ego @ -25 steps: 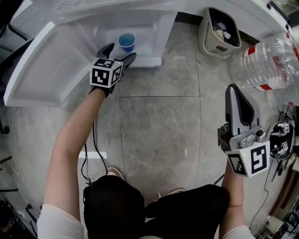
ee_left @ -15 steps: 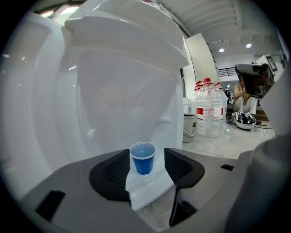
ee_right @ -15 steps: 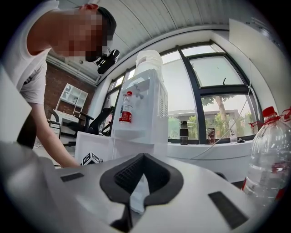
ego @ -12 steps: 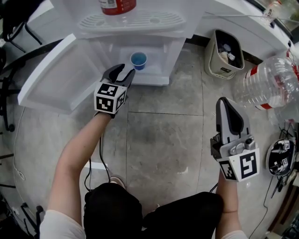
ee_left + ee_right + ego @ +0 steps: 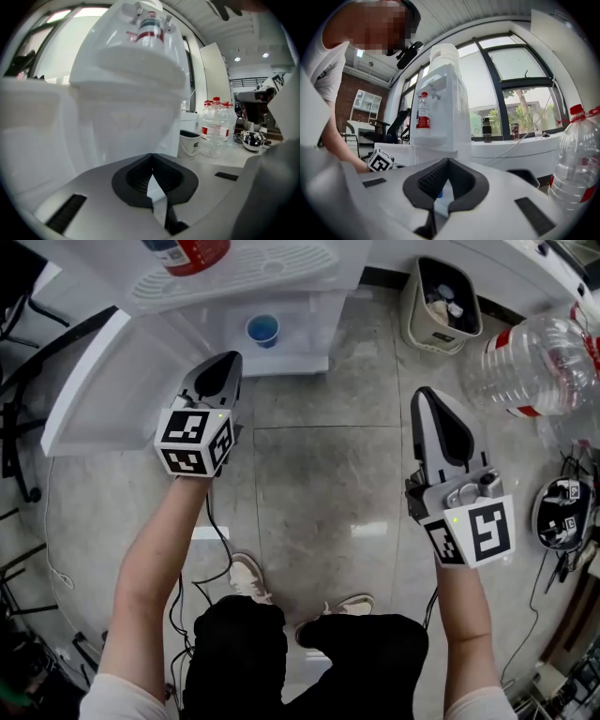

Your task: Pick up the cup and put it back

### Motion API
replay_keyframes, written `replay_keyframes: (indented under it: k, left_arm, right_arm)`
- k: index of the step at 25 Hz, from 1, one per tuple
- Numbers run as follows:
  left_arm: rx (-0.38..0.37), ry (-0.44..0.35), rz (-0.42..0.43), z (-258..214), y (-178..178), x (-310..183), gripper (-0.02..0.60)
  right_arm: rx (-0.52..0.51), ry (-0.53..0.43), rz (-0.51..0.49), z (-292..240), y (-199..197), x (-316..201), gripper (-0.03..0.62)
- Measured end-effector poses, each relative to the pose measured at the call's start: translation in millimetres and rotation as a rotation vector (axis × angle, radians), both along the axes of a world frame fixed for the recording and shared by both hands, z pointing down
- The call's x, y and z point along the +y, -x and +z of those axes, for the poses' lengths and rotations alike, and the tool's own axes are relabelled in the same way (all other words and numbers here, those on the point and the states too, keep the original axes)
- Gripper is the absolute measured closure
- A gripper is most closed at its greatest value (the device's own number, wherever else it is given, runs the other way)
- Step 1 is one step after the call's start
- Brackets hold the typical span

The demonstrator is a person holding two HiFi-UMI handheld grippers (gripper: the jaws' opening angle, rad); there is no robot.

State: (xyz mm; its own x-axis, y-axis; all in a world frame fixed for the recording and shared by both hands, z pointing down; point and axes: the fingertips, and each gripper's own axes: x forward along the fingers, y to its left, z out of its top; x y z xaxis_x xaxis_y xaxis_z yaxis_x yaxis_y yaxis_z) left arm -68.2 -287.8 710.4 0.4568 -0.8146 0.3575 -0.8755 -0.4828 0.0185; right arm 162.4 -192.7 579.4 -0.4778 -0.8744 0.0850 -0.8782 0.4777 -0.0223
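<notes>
Left tool (image 5: 231, 359) just closed, empty; right tool (image 5: 425, 396) pressed together, empty; cup (image 5: 262, 330) apart; dispenser bottle (image 5: 187, 251) cut off.

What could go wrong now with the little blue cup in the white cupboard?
The left gripper has just closed its jaws on nothing, apart from the small blue plastic cup. If it goes back in shut, it could knock the cup over instead of grabbing it. The open white cupboard door stands right beside that gripper, so a sideways swing might bump it.
</notes>
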Motion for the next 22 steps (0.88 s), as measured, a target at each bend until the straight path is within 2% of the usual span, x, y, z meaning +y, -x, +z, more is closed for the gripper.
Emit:
replay_keyframes:
  k: [2, 6, 11, 16, 22]
  left_arm:
    - [-0.004, -0.004, 0.024, -32, -5, 22, 0.557]
    - [-0.001, -0.010, 0.061, -98, -10, 60, 0.557]
    - [0.001, -0.002, 0.049, -180, 11, 85, 0.557]
    - [-0.006, -0.006, 0.038, -262, 28, 107, 0.557]
    - [0.008, -0.040, -0.035, -363, 46, 118, 0.557]
  right_arm:
    - [-0.030, 0.037, 0.019, -23, 4, 5, 0.574]
    - [-0.008, 0.104, 0.064, -64, 4, 24, 0.574]
    - [0.029, 0.172, 0.056, -118, 24, 56, 0.574]
    - [0.133, 0.169, 0.025, -191, 35, 77, 0.574]
    - [0.118, 0.141, 0.071, -291, 20, 74, 0.574]
